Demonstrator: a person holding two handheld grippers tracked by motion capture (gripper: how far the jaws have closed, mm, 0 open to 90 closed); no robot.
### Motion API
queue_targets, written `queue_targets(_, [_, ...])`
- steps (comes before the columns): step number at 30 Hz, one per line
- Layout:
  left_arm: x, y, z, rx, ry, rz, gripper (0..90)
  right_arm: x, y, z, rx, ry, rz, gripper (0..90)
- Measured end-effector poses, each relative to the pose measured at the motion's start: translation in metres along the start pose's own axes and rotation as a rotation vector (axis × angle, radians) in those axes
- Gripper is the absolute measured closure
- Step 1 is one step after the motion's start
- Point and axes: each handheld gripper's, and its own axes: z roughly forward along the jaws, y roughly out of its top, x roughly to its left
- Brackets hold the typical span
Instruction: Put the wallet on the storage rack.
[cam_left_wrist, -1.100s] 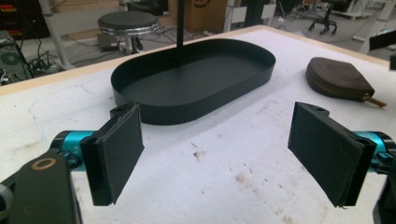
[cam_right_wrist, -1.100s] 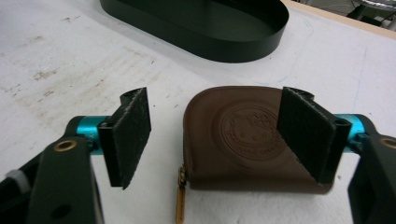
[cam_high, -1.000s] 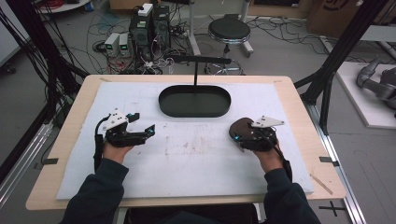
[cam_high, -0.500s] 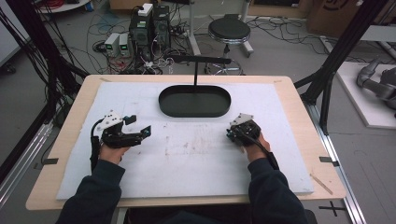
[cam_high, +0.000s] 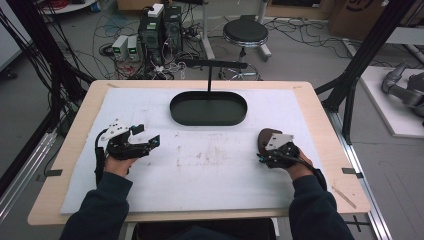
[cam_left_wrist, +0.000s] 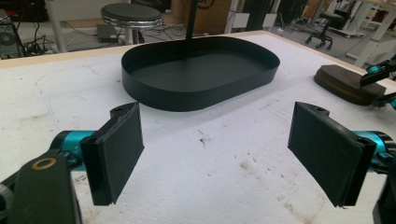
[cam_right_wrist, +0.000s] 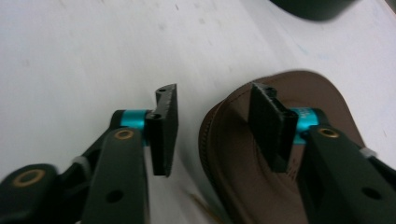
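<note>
A brown oval pad (cam_high: 266, 135), shaped like a sandal sole, lies flat on the white mat at the right. My right gripper (cam_high: 266, 149) sits at its near edge. In the right gripper view that gripper (cam_right_wrist: 212, 100) is open. One jaw hangs over the pad (cam_right_wrist: 336, 93), the other over bare mat, with the pad's rim between them. My left gripper (cam_high: 147, 136) rests at the left of the mat. Its jaws (cam_left_wrist: 217, 144) are wide open with nothing between them. They face the black oval tray (cam_left_wrist: 201, 93) and the pad (cam_left_wrist: 343, 86).
The black oval tray (cam_high: 175, 112) stands at the back middle of the mat, with a thin black T-shaped stand (cam_high: 209, 75) rising behind it. White mat (cam_high: 215, 170) covers most of the wooden table (cam_high: 325, 130). A stool, cables and boxes stand on the floor beyond.
My right hand swung left over the brown pad half a second ago, then came back right, so the pad shows again. The left gripper has barely shifted.
</note>
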Motion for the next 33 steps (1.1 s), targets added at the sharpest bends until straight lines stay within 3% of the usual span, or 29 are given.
queue_targets(2, [0.0,0.0,0.0,-0.002,0.003,-0.001,17.8,-0.007,-0.018,-0.01,-0.013,-0.014,0.063,44.6])
queue_targets(5, [0.001,-0.002,0.0,0.006,0.006,0.0,17.8,-0.012,-0.029,-0.015,-0.03,-0.033,0.105,43.5])
queue_targets(7, [0.002,-0.002,0.0,0.009,0.007,-0.003,17.8,-0.018,-0.04,-0.02,-0.013,-0.067,0.186,36.3])
queue_targets(8, [0.002,-0.002,0.0,0.01,0.006,-0.002,17.8,-0.018,-0.04,-0.02,-0.013,-0.067,0.186,36.3])
queue_targets(9, [0.002,-0.002,0.0,0.01,0.007,-0.002,17.8,-0.022,-0.044,-0.023,-0.027,-0.081,0.256,34.7])
queue_targets(11, [0.001,-0.002,0.0,0.01,0.004,-0.001,17.8,-0.026,-0.045,-0.024,-0.045,-0.111,0.347,30.3])
queue_targets(12, [0.001,-0.002,0.0,0.008,0.005,-0.001,17.8,-0.026,-0.045,-0.024,-0.045,-0.111,0.347,30.3])
queue_targets(13, [0.001,-0.002,0.001,0.009,0.004,-0.001,17.8,-0.028,-0.045,-0.024,-0.055,-0.119,0.401,29.6])
queue_targets(14, [0.001,-0.002,0.001,0.009,0.005,0.0,17.9,-0.031,-0.043,-0.023,-0.078,-0.134,0.501,26.8])
queue_targets(17, [0.001,-0.002,0.001,0.013,0.003,0.001,17.9,-0.035,-0.037,-0.016,-0.085,-0.163,0.641,21.2])
queue_targets(20, [0.001,-0.002,0.001,0.014,0.0,0.0,18.0,-0.034,-0.033,-0.009,-0.095,-0.161,0.67,20.8])
queue_targets(22, [0.002,-0.003,0.001,0.017,-0.002,0.0,18.1,-0.033,-0.029,0.0,-0.074,-0.15,0.695,20.7])
queue_targets(24, [0.002,-0.003,0.001,0.019,-0.004,-0.003,18.1,-0.034,-0.031,0.008,-0.063,-0.123,0.757,16.3])
queue_targets(28, [0.001,-0.003,0.001,0.023,-0.004,-0.001,18.3,-0.037,-0.04,0.013,-0.099,-0.057,0.839,16.0])
queue_targets(29, [0.001,-0.003,0.001,0.024,-0.003,-0.003,18.4,-0.041,-0.046,0.016,-0.109,0.003,0.902,15.5])
queue_targets(33, [0.0,-0.004,0.001,0.031,-0.004,0.001,18.5,-0.042,-0.046,0.016,-0.103,0.008,0.885,16.8])
